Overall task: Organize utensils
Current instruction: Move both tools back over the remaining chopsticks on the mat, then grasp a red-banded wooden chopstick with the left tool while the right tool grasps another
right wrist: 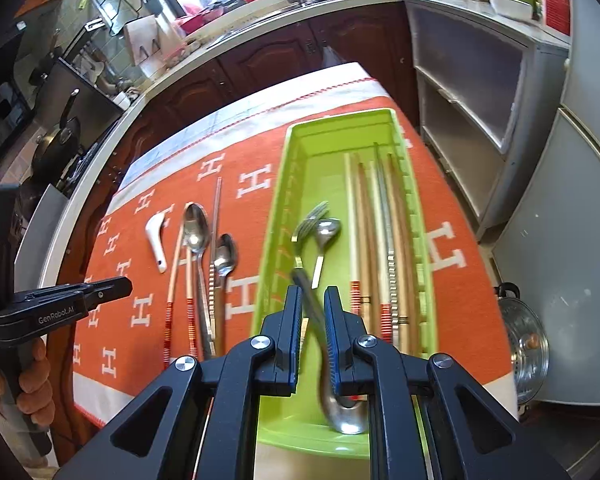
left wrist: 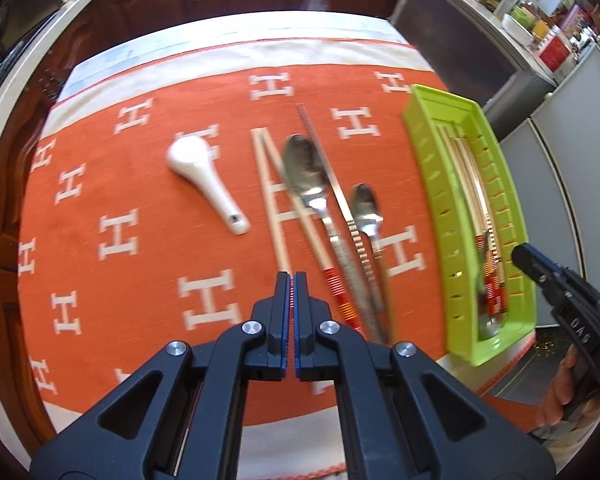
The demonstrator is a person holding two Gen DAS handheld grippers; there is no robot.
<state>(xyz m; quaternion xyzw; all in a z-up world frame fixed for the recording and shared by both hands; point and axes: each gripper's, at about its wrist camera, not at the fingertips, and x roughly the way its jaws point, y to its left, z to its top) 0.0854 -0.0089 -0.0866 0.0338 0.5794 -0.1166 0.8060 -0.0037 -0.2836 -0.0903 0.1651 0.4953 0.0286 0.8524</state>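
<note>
Loose spoons (left wrist: 302,172), chopsticks (left wrist: 274,200) beside green tray (right wrist: 284,200)

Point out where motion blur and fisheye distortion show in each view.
Left wrist view: the green tray and the metal spoons smear with motion blur; table edges bow from fisheye. Right wrist view: the fork in the tray blurs, the counter curves, and the window behind is blown out.

Leaving open orange cloth (left wrist: 148,264) left of the white ceramic spoon (left wrist: 204,184) for a hand-held gripper to pass. Crowding mid-counter: chopsticks (left wrist: 276,200) and two metal spoons (left wrist: 304,172) lying side by side, almost touching. Filling the green tray's (right wrist: 276,216) right half with chopsticks (right wrist: 384,232), a fork (right wrist: 306,236) blocking the left lane.
</note>
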